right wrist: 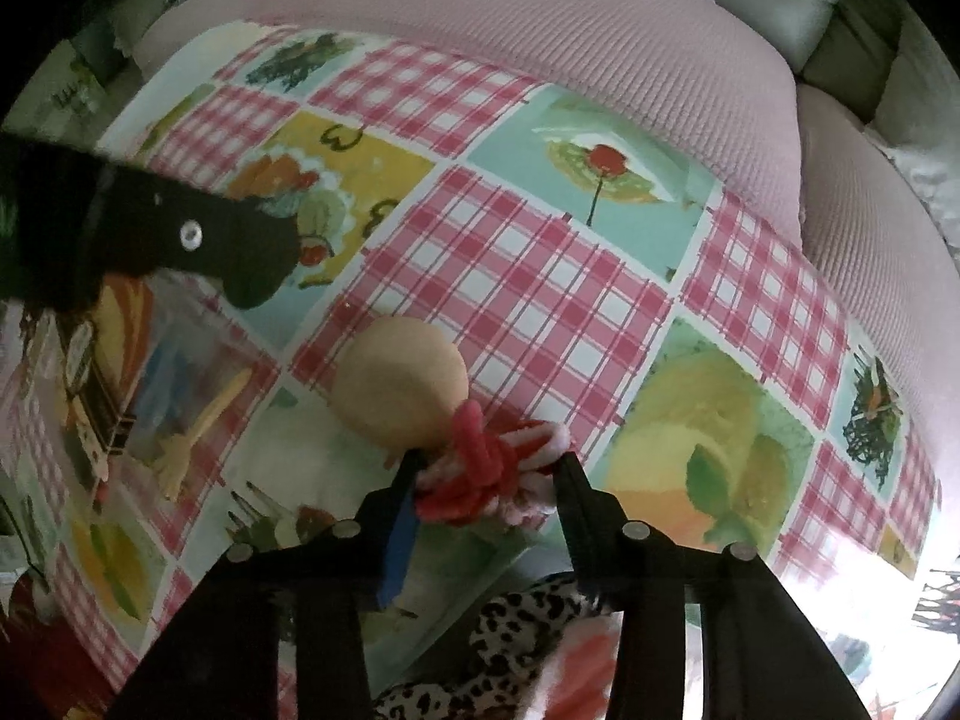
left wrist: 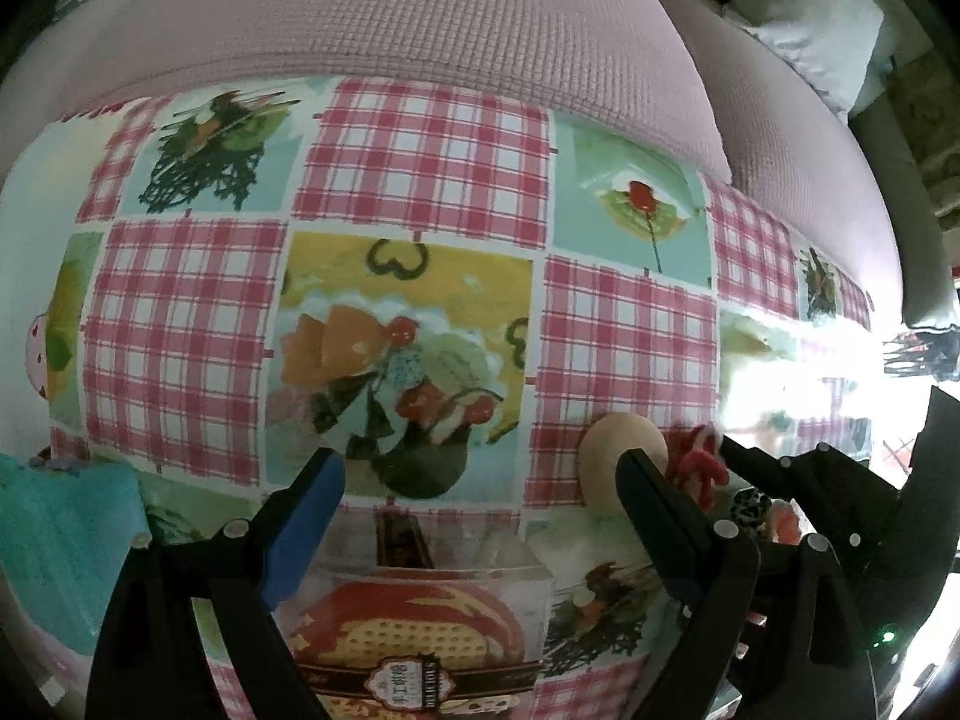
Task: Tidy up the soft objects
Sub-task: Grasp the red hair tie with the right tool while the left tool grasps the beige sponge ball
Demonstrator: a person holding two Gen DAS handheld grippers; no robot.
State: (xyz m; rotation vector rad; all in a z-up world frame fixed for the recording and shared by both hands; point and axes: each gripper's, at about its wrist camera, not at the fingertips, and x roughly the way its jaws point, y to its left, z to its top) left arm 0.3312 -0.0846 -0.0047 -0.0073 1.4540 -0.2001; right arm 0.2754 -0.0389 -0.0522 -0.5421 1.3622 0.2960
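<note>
A soft toy with a tan ball head (right wrist: 401,387) and a red and white rope knot (right wrist: 489,468) lies on the patterned cloth (right wrist: 528,276). My right gripper (right wrist: 489,474) is shut on the rope knot. The same toy shows in the left wrist view, its ball (left wrist: 621,456) and rope (left wrist: 699,462) just right of my left gripper (left wrist: 480,480). My left gripper is open and empty above the cloth. A teal cloth (left wrist: 54,534) lies at the lower left of that view. A leopard-print soft item (right wrist: 510,642) sits below my right gripper.
A pink cushion (left wrist: 420,12) runs along the far edge of the cloth, with a second cushion (left wrist: 798,138) to its right. Pale pillows (left wrist: 810,18) lie at the back right. The left gripper's finger (right wrist: 198,246) reaches in from the left.
</note>
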